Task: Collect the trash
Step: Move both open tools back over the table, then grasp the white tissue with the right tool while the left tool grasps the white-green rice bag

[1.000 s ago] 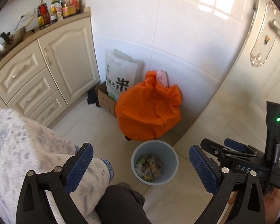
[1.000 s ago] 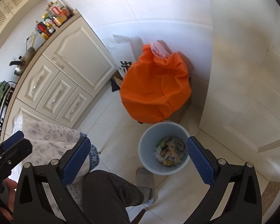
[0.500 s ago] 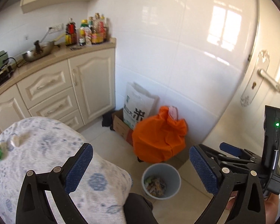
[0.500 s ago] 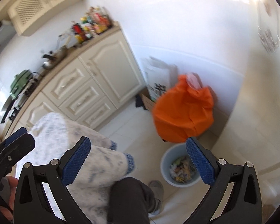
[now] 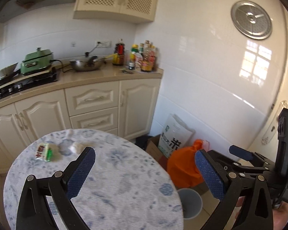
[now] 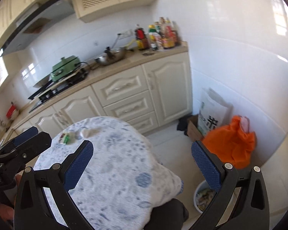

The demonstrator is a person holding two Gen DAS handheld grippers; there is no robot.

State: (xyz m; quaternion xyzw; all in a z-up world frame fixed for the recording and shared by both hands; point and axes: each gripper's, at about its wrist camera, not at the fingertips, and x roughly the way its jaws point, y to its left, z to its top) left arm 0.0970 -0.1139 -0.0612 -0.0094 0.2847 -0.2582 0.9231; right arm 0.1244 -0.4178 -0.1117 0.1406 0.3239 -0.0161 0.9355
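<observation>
A red, white and green wrapper [image 5: 43, 152] lies near the far left edge of the round table [image 5: 109, 187], which wears a blue-patterned cloth. Beside the wrapper sits a pale crumpled scrap [image 5: 76, 146]. Both show in the right wrist view too, the wrapper [image 6: 65, 138] and the scrap [image 6: 88, 132]. My left gripper [image 5: 144, 174] hovers open over the table's near half with nothing between its fingers. My right gripper [image 6: 142, 169] is open as well, empty, above the table's right edge. The grey bin [image 6: 200, 195] with several bits of rubbish stands on the floor at the lower right.
A full orange bag [image 6: 230, 145], a white rice sack [image 6: 211, 115] and a cardboard box [image 6: 193, 130] stand against the tiled wall. Cream cabinets [image 5: 94, 105] carry a wok [image 5: 85, 65], a green cooker [image 5: 37, 61] and several bottles [image 5: 140, 57]. A dark trouser leg [image 6: 167, 214] is below.
Both views have swung up from the bin and floor to the table and kitchen counter. The wrapper and scrap have come into view. Both grippers stay open and empty.
</observation>
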